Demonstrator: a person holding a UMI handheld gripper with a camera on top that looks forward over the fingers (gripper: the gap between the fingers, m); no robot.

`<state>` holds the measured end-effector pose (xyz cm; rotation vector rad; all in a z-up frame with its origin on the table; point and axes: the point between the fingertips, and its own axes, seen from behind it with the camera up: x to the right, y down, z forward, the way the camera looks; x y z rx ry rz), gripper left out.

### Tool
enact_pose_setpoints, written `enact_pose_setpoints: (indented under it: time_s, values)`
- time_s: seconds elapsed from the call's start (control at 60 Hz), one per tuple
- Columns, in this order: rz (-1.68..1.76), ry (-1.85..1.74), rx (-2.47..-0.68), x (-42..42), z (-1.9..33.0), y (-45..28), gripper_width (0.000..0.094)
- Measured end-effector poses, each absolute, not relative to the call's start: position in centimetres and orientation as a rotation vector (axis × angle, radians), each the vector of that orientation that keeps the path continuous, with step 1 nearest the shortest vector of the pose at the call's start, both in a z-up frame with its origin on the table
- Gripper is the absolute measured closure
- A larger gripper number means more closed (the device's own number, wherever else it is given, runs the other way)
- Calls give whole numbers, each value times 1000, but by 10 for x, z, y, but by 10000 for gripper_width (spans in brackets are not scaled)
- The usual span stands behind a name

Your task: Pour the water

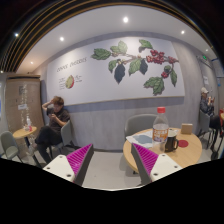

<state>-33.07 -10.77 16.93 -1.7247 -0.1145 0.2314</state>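
Note:
A clear plastic bottle (pixel 160 129) with a red cap stands upright on a round wooden table (pixel 186 154), to the right and beyond my fingers. A dark cup (pixel 171 144) stands on the table beside the bottle. My gripper (pixel 112 162) is open and empty, its magenta pads (pixel 80 157) spread apart over the grey floor, left of the table. Nothing is between the fingers.
A person (pixel 52 122) sits at a small table (pixel 24 131) at the far left. Another person (pixel 206 104) sits at the far right. A grey chair (pixel 140 125) stands behind the round table. A wall mural of coffee leaves (pixel 135 62) is ahead.

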Motion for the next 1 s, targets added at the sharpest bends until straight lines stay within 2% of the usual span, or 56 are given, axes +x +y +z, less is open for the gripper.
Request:
enact_pose_setpoints:
  time_s: [0.283, 0.583, 0.633, 0.667, 0.683, 0.717, 0.817, 0.867, 1.0]
  values:
    - [37, 38, -1682, -223, 174, -45, 122]
    - [-168, 76, -1682, -146, 147, 52, 127]
    - [-173, 63, -1676, -145, 145, 64, 178]
    - [-169, 51, -1678, -147, 143, 68, 289]
    - [-160, 45, -1677, -149, 143, 70, 385]
    - [-141, 48, -1663, -143, 141, 69, 400]
    - [-124, 38, -1645, -147, 142, 68, 552]
    - [-97, 49, -1641, -146, 142, 69, 604]
    - [-28, 76, -1624, -154, 147, 74, 625]
